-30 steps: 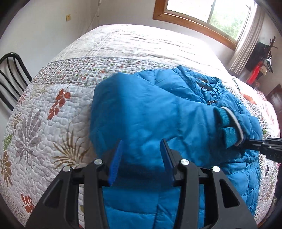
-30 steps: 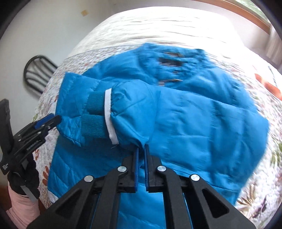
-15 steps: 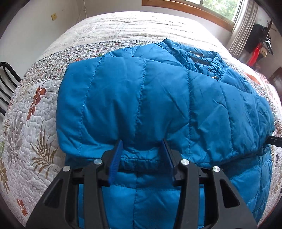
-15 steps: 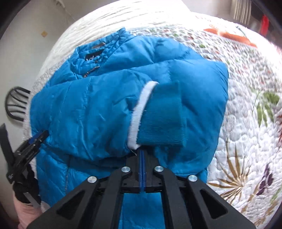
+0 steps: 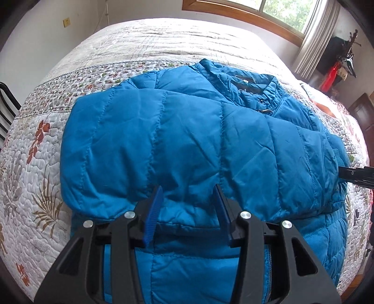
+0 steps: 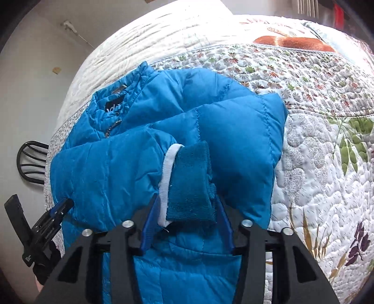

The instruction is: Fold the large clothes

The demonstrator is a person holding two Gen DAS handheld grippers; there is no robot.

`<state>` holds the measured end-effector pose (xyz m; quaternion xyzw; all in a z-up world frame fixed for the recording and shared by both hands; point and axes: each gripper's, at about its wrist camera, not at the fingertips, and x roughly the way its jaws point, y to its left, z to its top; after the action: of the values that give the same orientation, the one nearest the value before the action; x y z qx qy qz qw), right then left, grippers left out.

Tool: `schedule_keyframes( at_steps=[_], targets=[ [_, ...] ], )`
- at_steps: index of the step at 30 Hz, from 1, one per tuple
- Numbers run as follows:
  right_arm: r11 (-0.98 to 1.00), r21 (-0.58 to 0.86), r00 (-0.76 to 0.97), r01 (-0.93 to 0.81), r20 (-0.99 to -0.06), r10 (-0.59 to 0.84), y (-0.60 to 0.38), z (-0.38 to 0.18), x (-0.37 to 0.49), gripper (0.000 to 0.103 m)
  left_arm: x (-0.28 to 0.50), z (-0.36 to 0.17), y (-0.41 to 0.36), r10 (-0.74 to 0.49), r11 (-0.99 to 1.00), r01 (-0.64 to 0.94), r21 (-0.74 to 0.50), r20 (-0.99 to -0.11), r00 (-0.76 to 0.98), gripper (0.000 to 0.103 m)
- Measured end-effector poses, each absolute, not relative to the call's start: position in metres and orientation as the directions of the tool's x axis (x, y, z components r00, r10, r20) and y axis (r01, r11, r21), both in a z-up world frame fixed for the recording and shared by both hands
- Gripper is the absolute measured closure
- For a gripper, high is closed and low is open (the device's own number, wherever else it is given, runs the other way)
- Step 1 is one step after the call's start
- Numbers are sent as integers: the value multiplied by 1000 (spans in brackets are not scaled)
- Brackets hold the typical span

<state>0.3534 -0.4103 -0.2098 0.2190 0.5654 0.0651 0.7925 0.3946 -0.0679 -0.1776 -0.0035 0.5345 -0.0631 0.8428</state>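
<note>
A blue puffer jacket (image 5: 191, 140) lies on the bed, collar (image 5: 254, 84) toward the far side. One sleeve (image 5: 257, 168) is folded across its chest. My left gripper (image 5: 188, 205) points down at the sleeve's near edge, open, with puffy fabric between its fingers but not pinched. In the right wrist view the knit cuff (image 6: 189, 182) with white trim sits between the fingers of my right gripper (image 6: 187, 217), whose jaws are opening and stand off the cuff. The right gripper's tip (image 5: 355, 175) shows at the jacket's right edge, and the left gripper (image 6: 53, 219) shows at the left.
The jacket rests on a white floral quilt (image 5: 35, 163) that covers the whole bed. A black metal chair (image 6: 32, 161) stands past the bed's left side. A window (image 5: 268, 14) with a curtain is behind the bed, with dark furniture at the right.
The right gripper carried the cuff across the jacket, laying the sleeve over the chest, then lowered it and parted its jaws. The left gripper sank a little toward the jacket, its opening unchanged.
</note>
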Motion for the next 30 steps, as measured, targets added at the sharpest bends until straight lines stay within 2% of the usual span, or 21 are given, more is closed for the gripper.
schedule_keyframes(
  at_steps=[2,11,13,15,18,23,30],
  targets=[
    [901,412,356,131,-868,346,-409,-206,352,89,396,-181,-68,-105,992,102,-69,-902,419,58],
    [944,299,313,142,-918,244,-396,-229,357,89,402,-201,-72,-99,990,132,-49,-912,398,57],
    [941,301,323,152,-915,241,-397,-223,353,87,403,-199,-72,-99,991,124,-54,-914,392,58],
    [949,272,352,160,-914,203,-396,-209,341,79,401,-193,-70,-99,992,109,-61,-917,388,58],
    [965,195,395,174,-912,113,-390,-184,321,77,391,-176,-70,-100,993,98,-64,-900,424,57],
    [959,281,403,29,-881,246,-346,-168,327,78,381,-163,-92,-126,989,131,-74,-882,455,55],
    [968,250,319,4,-918,236,-308,-206,357,83,387,-192,-113,-116,984,174,-50,-911,396,54]
  ],
)
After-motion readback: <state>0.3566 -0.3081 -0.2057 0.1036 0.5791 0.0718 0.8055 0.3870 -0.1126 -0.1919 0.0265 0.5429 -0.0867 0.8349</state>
